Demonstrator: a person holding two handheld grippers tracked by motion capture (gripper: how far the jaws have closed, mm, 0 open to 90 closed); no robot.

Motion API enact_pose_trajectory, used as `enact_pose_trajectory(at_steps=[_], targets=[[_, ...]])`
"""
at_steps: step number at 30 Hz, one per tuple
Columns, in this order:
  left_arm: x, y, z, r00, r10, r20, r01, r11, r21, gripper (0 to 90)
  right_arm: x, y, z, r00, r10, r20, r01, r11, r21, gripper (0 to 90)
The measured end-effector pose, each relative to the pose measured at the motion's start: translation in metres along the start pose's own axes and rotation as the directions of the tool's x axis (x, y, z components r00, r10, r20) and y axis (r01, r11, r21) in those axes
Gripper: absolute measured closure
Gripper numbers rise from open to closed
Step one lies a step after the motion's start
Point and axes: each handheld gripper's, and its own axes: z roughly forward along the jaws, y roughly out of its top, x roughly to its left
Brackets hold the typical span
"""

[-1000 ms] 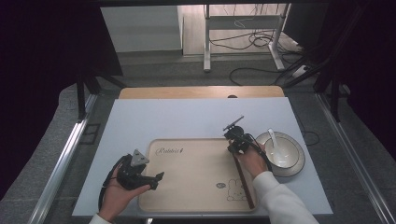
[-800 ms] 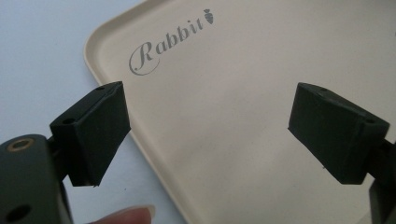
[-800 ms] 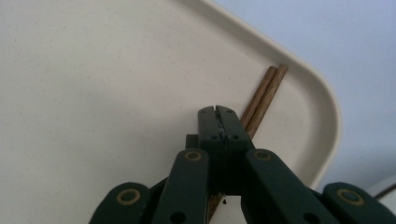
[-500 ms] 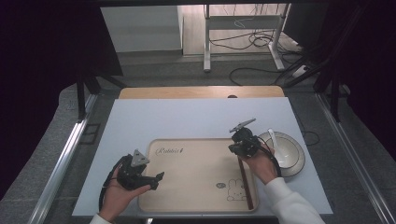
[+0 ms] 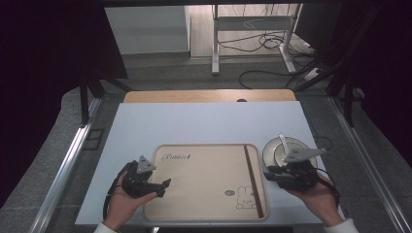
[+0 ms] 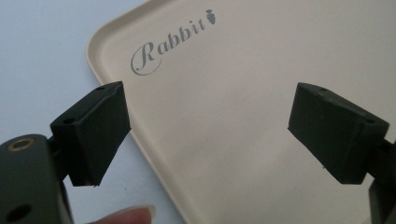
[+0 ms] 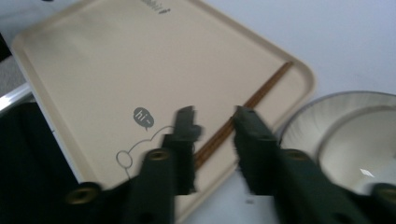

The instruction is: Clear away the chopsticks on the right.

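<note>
A person's two hand-held grippers work at a white table (image 5: 204,124), where a beige tray (image 5: 204,179) printed "Rabbit" lies near the front edge. A pair of dark brown chopsticks (image 5: 254,179) rests inside the tray, running along its right rim from the far side to the near side. Beside the tray's right rim, near the table's right edge, a white bowl (image 5: 275,150) sits in a dish with a white spoon (image 5: 282,141) leaning in it.

The right gripper (image 5: 267,175), held in the person's right hand (image 5: 313,196) at the table's front right corner, hovers just off the tray's right rim and in front of the bowl. Its jaws have just been opening and now stand parted with nothing between them; in the right gripper view, blurred by motion, the chopsticks (image 7: 243,112) lie on the tray (image 7: 116,70) below and beyond the jaws, untouched, with the bowl (image 7: 336,135) to one side.

The left gripper (image 5: 163,187), in the left hand (image 5: 121,204), rests at the tray's left rim near the front. The left gripper view shows its jaws spread wide and empty over the tray (image 6: 243,93), one jaw above the rim and the other above the tray's surface, with a fingertip (image 6: 133,215) at the bottom edge.
</note>
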Motion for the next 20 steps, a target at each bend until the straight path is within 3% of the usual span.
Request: enact_pose_trajectory(at_steps=[4,8,12,20], targets=[[0.0,0.0,0.0,1.0,0.002,-0.005,-0.002,1.0,-0.003,12.8,0.001,-0.023,-0.021,1.0,0.001,0.003,-0.001,0.998,-0.068,46.6],[0.0,-0.001,0.001,1.0,-0.001,-0.007,0.001,1.0,-0.001,12.8,-0.003,-0.038,-0.024,0.9999,0.016,-0.004,-0.016,0.997,-0.069,39.7],[0.0,-0.001,0.001,1.0,-0.002,-0.01,0.002,1.0,0.0,12.8,-0.007,-0.038,-0.022,0.9996,0.027,0.0,-0.027,0.997,-0.075,36.0],[0.001,-0.003,-0.001,0.9999,0.005,-0.016,-0.005,1.0,-0.008,12.8,-0.001,-0.038,-0.013,0.9995,-0.016,0.025,0.017,0.999,-0.028,30.5]])
